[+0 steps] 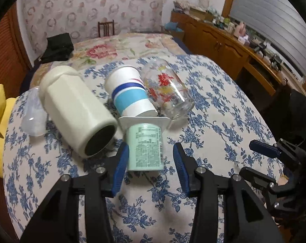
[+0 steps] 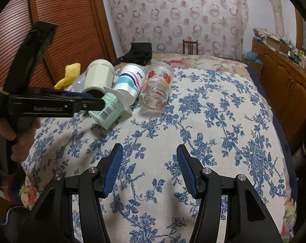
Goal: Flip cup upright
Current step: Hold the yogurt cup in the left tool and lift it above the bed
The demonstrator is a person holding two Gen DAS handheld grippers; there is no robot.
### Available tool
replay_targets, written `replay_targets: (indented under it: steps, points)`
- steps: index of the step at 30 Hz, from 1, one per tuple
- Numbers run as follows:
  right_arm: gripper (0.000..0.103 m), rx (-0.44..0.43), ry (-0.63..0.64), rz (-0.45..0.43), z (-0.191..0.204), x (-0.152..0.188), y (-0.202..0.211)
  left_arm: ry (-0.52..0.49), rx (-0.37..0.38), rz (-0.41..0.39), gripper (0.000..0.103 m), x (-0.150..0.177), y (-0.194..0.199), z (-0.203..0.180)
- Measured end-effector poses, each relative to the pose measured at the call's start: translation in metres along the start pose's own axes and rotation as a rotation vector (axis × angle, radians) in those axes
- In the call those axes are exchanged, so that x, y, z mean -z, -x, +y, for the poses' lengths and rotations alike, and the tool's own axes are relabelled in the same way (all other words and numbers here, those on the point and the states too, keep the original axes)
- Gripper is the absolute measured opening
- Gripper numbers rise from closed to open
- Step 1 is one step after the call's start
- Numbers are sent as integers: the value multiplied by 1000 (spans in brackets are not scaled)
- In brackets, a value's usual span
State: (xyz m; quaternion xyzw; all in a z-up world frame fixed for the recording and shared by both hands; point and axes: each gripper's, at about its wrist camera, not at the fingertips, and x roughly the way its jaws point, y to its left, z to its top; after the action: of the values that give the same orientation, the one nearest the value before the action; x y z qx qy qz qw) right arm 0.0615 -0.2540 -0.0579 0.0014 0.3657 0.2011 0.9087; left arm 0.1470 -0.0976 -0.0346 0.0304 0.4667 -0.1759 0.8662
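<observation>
Small green cup (image 1: 144, 147), down on its side on the bed (image 1: 223, 111). Bottom end toward the left hand-held gripper (image 1: 149, 148), wide white rim at the far end. Rim right up against the mouth of a paper cup (image 1: 130, 93), also tipped over. Close by, a big white jar (image 1: 76, 109) on one side and a glass (image 1: 169, 89) behind, both lying down too.

Probably thin plastic with a paper label. Very light, so easy to lift and easy to knock away. Soft in the walls, so a hard squeeze may dent it. Smooth and round, so may roll on the soft bed cover. Not likely to break, unlike the glass.

Best place to grab: across the round middle, one pad on each side, below the white rim. Only a gentle squeeze needed. Then lift a little, turn the rim up, and set down flat.

Left hand-held gripper wide apart, one pad on each side of the green cup. Left pad right against the cup wall, maybe touching; hard to tell for sure. Right pad a little way off, with bed cover showing in the gap. Nothing clamped yet.

Right hand-held gripper (image 2: 149, 148) also wide apart, holding nothing, over bare bed cover, well away from the cups.
</observation>
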Motion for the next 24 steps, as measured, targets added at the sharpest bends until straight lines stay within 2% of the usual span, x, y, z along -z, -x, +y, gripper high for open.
replay_targets:
  steps: [7,15,20,24]
  points:
    - [56,-8,-14,-5,-4,3,2,-7,-68,78,47,-12,-24,-3]
    - [56,-18,-35,-13,-8,4,3,-7,-98,125,47,-21,-48,-6]
    - [56,-20,-37,-11,-8,6,3,-7,-129,85,47,-20,-47,-4]
    - [56,-18,-46,-8,-10,9,1,1,-100,42,46,-12,-32,-1]
